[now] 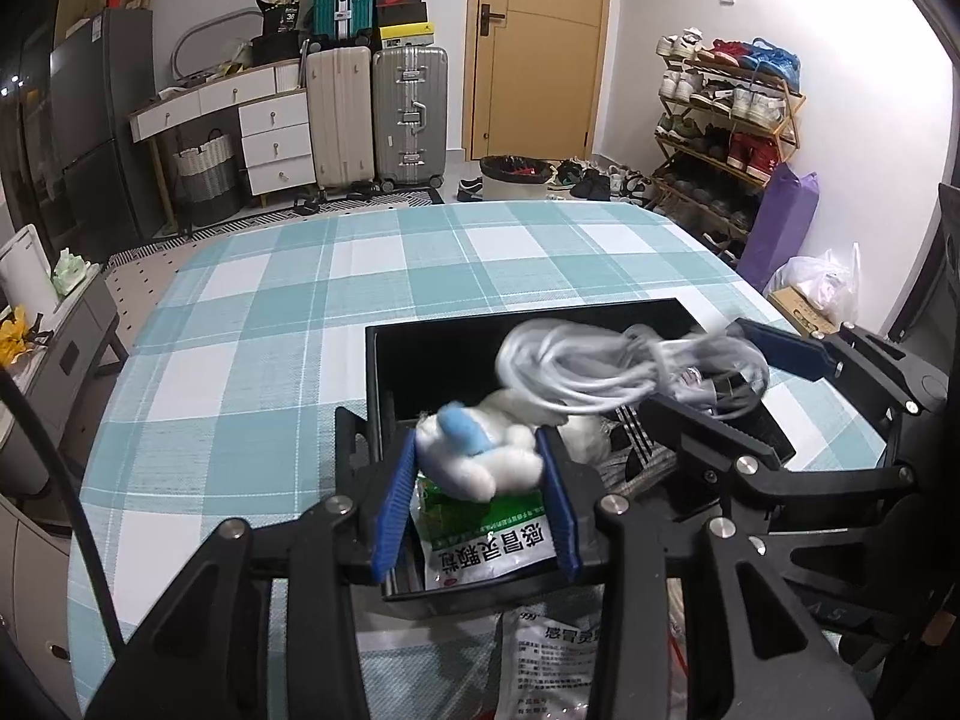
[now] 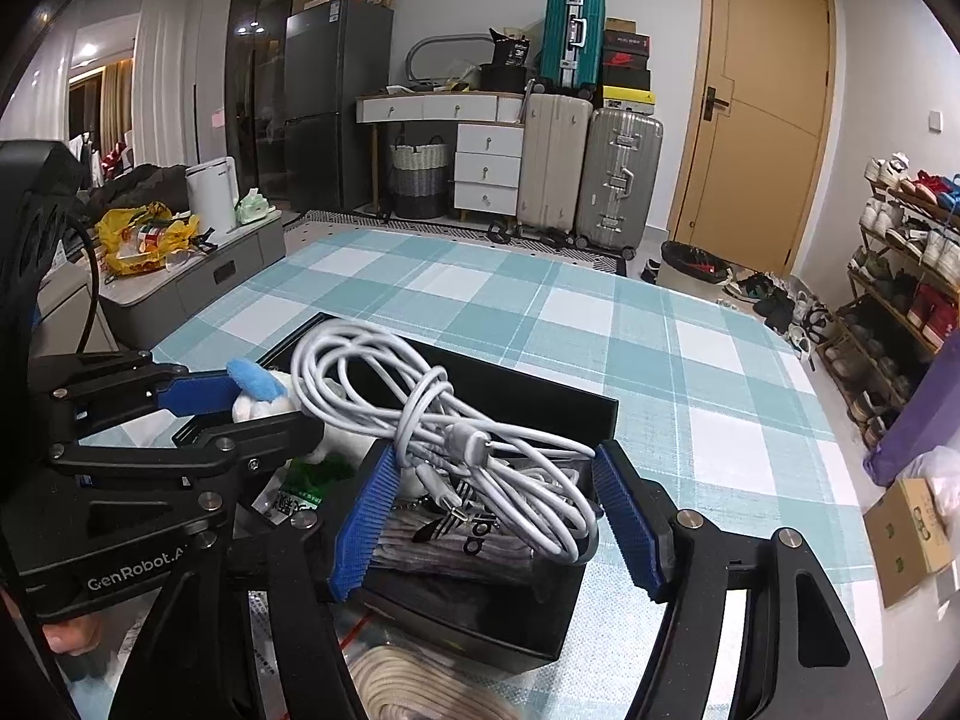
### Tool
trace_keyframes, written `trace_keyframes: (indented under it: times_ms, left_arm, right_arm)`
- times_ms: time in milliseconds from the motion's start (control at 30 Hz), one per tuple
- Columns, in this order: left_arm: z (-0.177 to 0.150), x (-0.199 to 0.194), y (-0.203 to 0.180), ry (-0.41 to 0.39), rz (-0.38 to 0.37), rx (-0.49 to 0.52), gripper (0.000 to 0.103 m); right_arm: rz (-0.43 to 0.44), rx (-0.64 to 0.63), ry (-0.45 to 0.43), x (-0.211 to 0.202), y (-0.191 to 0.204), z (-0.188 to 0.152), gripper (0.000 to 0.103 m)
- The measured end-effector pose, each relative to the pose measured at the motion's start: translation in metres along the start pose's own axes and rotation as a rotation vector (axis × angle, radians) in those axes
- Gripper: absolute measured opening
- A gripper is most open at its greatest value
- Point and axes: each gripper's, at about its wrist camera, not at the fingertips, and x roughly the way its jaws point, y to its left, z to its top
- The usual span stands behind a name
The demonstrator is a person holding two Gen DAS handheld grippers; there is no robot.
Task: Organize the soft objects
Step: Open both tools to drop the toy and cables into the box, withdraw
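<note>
The black box (image 1: 384, 360) on the checked tablecloth (image 1: 270, 300) is already filling: a medicine sachet (image 1: 480, 534) and striped cloth (image 2: 456, 534) are lying inside; the left gripper (image 1: 477, 483) is hovering over it with its pads flanking the plush toy (image 1: 480, 450), apparently loosening; the right gripper (image 2: 492, 510) is standing spread around the white cable coil (image 2: 432, 420), which is draping over the box; another sachet (image 1: 558, 660) and a rope (image 2: 408, 690) are waiting outside, crowding the near edge.
</note>
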Motion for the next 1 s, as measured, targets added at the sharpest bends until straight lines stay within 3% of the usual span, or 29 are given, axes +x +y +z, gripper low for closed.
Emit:
trace_keyframes:
  times_ms: [267, 333, 400, 500, 667, 1000]
  left_arm:
    - [-0.003, -0.016, -0.001, -0.012, -0.058, 0.001, 0.065]
    - [-0.005, -0.024, -0.004, -0.021, -0.036, 0.012, 0.083]
    - [-0.008, -0.033, -0.004, -0.041, -0.018, 0.016, 0.093]
    - [-0.014, -0.043, -0.006, -0.048, -0.001, 0.02, 0.103]
    - [-0.027, -0.059, -0.009, -0.066, 0.041, 0.043, 0.103]
    - [-0.046, -0.072, -0.005, -0.062, 0.059, 0.008, 0.103]
  right_arm:
    - [-0.026, 0.042, -0.03, -0.024, -0.016, -0.007, 0.094]
    - [-0.014, 0.076, -0.042, -0.034, -0.022, -0.012, 0.1]
    - [0.01, 0.111, -0.046, -0.042, -0.028, -0.016, 0.102]
    - [0.068, 0.17, -0.047, -0.055, -0.035, -0.025, 0.102]
    - [0.134, 0.204, -0.037, -0.066, -0.036, -0.04, 0.102]
    - [0.162, 0.167, 0.018, -0.064, -0.025, -0.055, 0.102]
